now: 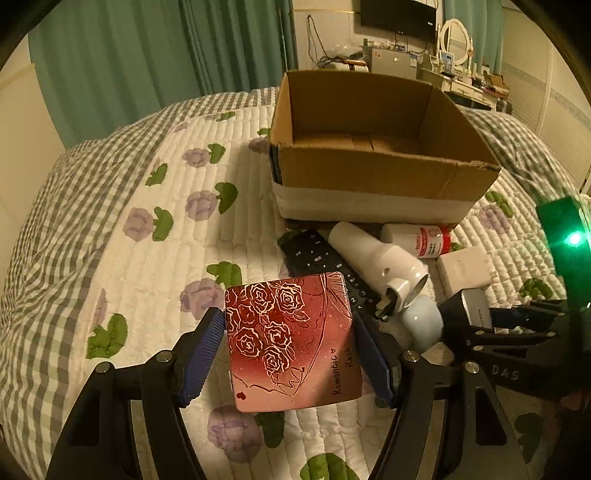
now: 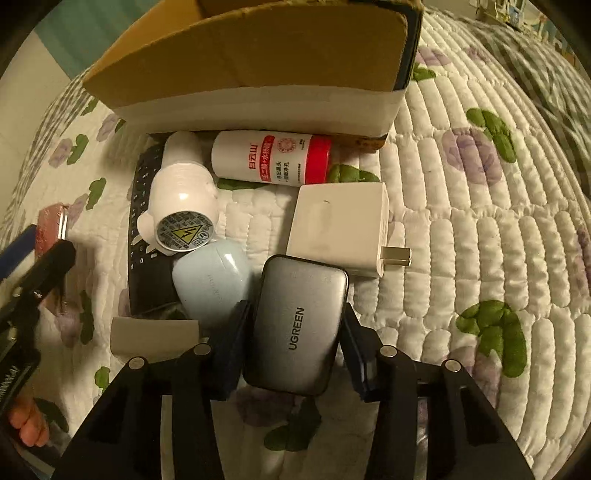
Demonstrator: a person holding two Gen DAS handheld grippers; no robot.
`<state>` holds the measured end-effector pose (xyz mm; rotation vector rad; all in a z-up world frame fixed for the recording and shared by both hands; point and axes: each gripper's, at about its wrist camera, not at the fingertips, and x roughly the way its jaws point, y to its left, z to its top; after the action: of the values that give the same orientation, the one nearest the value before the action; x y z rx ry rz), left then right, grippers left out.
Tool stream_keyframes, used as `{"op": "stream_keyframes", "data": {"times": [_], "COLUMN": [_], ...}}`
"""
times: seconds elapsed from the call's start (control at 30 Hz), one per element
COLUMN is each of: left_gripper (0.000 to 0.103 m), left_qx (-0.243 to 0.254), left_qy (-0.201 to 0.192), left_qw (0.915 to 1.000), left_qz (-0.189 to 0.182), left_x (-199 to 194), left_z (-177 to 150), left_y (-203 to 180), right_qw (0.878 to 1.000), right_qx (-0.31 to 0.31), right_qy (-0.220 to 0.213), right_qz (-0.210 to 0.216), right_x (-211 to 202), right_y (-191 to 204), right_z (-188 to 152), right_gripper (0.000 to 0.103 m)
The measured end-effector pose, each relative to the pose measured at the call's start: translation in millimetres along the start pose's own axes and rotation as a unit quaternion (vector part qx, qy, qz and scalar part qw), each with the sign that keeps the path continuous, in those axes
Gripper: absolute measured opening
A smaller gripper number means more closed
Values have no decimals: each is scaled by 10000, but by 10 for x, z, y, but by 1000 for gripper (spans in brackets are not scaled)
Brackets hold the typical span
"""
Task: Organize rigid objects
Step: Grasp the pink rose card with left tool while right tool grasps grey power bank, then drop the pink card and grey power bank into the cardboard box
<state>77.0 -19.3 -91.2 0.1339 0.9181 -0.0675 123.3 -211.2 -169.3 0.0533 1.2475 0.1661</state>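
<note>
My left gripper [image 1: 291,350] is shut on a red rose-printed case [image 1: 291,339], held above the quilt. My right gripper [image 2: 295,339] is shut on a grey UGREEN charger [image 2: 301,325]; it also shows in the left wrist view [image 1: 476,306]. An open cardboard box [image 1: 373,173] stands behind the pile and looks empty. In front of it lie a black remote [image 1: 325,262], a white plug-in device [image 2: 184,195], a white bottle with a red cap [image 2: 273,158], a white wall charger [image 2: 340,225] and a pale blue earbud case [image 2: 210,284].
Everything rests on a quilted flower-print bedspread [image 1: 155,266]. A small grey-white box [image 2: 155,338] lies left of my right gripper. Green curtains [image 1: 147,55] and a cluttered desk with a monitor [image 1: 399,14] stand beyond the bed.
</note>
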Motion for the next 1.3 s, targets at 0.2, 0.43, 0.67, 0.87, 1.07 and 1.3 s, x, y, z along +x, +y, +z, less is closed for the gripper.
{"op": "stream_keyframes", "data": {"times": [0.2, 0.43, 0.67, 0.87, 1.07, 1.3], "left_gripper": [72, 72, 72, 72, 72, 72], "left_qx": [-53, 150, 296, 379, 517, 589], "left_qy": [-259, -729, -1091, -1234, -967, -703], "left_qw": [9996, 9972, 9935, 9916, 9940, 9957], "left_qz": [-33, 27, -113, -37, 44, 89], "left_x": [-264, -623, -778, -539, 74, 667], "left_z": [195, 570, 1170, 1691, 1875, 1750], "left_y": [68, 9, -102, -186, -325, -493], "right_qw": [9962, 9844, 9684, 9625, 9660, 9715], "right_qx": [-341, -565, -685, -601, -438, -358], "right_qy": [-773, -1658, -2392, -2639, -2537, -2332], "right_qz": [-208, -145, -154, -183, -221, -226], "right_x": [-421, -1202, -1936, -1998, -1658, -1148], "right_y": [113, 172, 289, 190, 8, -234], "right_z": [-219, -91, 497, 1070, 1444, 1599], "right_gripper": [42, 42, 42, 42, 42, 42]}}
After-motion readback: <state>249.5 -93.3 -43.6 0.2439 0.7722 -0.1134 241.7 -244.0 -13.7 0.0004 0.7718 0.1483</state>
